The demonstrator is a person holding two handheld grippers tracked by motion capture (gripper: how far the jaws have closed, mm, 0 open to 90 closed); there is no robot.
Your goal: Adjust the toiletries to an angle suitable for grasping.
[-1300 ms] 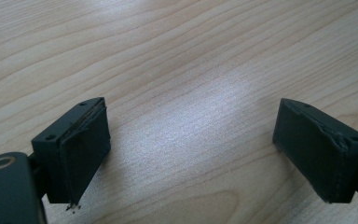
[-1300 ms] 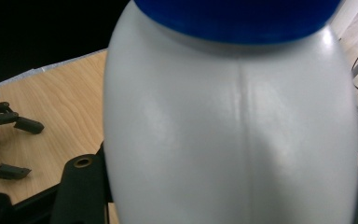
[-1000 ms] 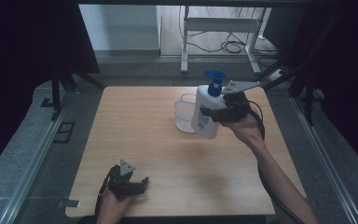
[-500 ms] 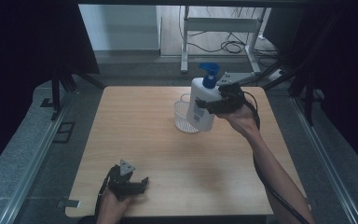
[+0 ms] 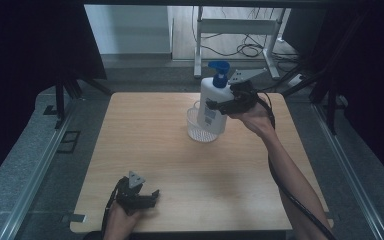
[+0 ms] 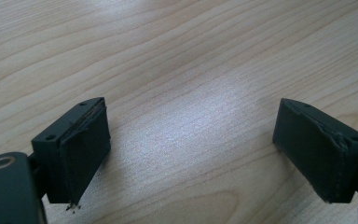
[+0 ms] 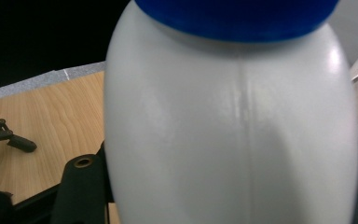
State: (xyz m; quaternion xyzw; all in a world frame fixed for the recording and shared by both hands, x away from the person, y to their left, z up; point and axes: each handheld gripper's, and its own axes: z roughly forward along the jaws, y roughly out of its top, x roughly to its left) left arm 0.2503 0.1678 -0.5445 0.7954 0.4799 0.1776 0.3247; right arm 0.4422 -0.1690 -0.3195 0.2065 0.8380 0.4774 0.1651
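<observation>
Gripping the pump bottle (image 5: 211, 102), right claw (image 5: 219, 106) (above basket (image 5: 196, 131)).

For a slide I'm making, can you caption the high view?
Right gripper holds a white pump bottle above a clear basket; left gripper rests open on the wooden table.

The tall plastic pump bottle (image 5: 211, 102) between the black jaws of the right gripper (image 5: 219, 106) is white, with a blue pump head and a label printed in blue. Just below this gripper, the ribbed plastic basket (image 5: 198, 129) is clear. The wooden table (image 5: 145, 145) is pale, with fine brown grain lines.
</observation>
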